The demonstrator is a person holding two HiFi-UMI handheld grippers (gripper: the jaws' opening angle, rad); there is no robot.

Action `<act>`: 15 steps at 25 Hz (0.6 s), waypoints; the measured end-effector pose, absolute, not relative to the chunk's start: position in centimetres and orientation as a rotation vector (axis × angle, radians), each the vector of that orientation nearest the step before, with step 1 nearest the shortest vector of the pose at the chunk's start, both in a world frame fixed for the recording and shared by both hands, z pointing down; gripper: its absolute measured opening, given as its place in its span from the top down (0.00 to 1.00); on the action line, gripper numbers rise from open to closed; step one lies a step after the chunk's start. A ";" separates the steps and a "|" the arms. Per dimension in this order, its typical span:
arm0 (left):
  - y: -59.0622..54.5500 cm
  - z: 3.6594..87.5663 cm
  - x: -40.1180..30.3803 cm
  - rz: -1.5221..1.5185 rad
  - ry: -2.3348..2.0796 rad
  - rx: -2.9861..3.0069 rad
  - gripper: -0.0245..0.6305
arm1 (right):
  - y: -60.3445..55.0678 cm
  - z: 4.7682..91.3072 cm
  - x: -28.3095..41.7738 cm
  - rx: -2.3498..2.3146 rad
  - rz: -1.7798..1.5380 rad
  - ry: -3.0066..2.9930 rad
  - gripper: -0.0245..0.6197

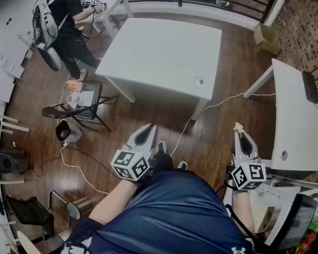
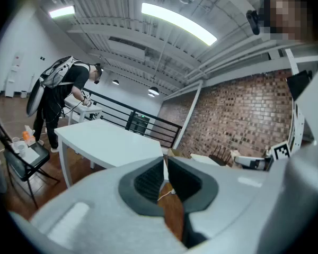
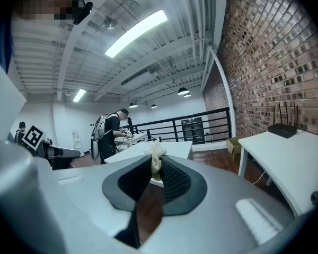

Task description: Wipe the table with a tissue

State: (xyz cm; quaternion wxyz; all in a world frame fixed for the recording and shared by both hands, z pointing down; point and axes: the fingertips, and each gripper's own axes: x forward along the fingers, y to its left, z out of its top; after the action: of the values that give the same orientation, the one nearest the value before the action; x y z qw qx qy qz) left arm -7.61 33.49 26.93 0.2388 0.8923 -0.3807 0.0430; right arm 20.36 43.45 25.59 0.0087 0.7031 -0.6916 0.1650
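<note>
**A:** Starting at the far left, what shows?

**B:** A person [image 1: 69,20] with a backpack bends over a small white desk [image 1: 108,1] by the railing. Nearer, a black folding chair [image 1: 90,97] carries a few small items I cannot identify.

**A:** And the left gripper?

**B:** The left gripper [image 1: 144,134] hangs in front of the body, over the wooden floor [image 1: 148,110] and short of the near edge of the white table [image 1: 164,46]. In the left gripper view its dark pads [image 2: 148,181] are drawn almost together. Only a thin slit shows between the tips, and nothing is in it.

**A:** What about the table top?

**B:** It is bare except for a small round thing [image 1: 199,81] near its near right corner. It is too small to name.

**A:** Where is the tissue?

**B:** The tissue [image 1: 237,126] is pinched in the right gripper [image 1: 239,135], whose jaws are closed on it. A crumpled pale tuft pokes out past the tips. It is over the floor, well apart from the white table and nearer the second table [image 1: 294,126] on the right.

**A:** Anything further right?

**B:** A black router [image 1: 310,86] sits on that second table, and a cardboard box [image 1: 267,38] stands on the floor at the far right.
</note>
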 end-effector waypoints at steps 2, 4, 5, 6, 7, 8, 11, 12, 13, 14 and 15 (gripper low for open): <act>32.2 27.1 -7.0 0.116 -1.041 2.445 0.93 | 42.4 26.0 21.0 2.197 0.520 -2.147 0.88; 30.8 27.4 -6.5 0.114 -1.036 2.445 0.93 | 41.3 26.5 21.6 2.198 0.530 -2.131 0.88; 30.0 27.6 -6.3 0.114 -1.030 2.443 0.93 | 40.6 26.8 21.8 2.198 0.537 -2.122 0.88; 29.2 27.8 -6.1 0.114 -1.023 2.440 0.93 | 40.0 27.2 22.0 2.197 0.546 -2.110 0.88; 28.3 28.1 -5.9 0.115 -1.014 2.435 0.93 | 39.3 27.5 22.1 2.195 0.555 -2.094 0.88; 27.4 28.4 -5.7 0.116 -1.003 2.430 0.93 | 38.7 27.9 22.2 2.191 0.566 -2.076 0.88; 23.6 29.6 -5.1 0.125 -0.967 2.429 0.93 | 35.7 29.0 22.4 2.182 0.584 -2.020 0.88; 21.9 30.1 -4.9 0.129 -0.954 2.431 0.93 | 34.3 29.4 22.6 2.181 0.585 -2.004 0.88; 20.2 30.6 -4.7 0.134 -0.940 2.431 0.93 | 32.8 29.8 22.7 2.182 0.588 -1.986 0.88; 18.5 31.1 -4.4 0.138 -0.921 2.428 0.93 | 31.4 30.1 22.9 2.183 0.595 -1.964 0.88; 16.9 31.5 -4.0 0.141 -0.898 2.421 0.93 | 30.1 30.4 23.0 2.182 0.606 -1.936 0.88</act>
State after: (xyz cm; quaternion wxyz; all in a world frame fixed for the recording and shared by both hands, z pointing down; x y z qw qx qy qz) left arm -3.98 16.91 31.50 0.2741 0.9004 -0.3339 0.0525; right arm 23.02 30.06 30.40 0.0808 0.7300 -0.6477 0.2028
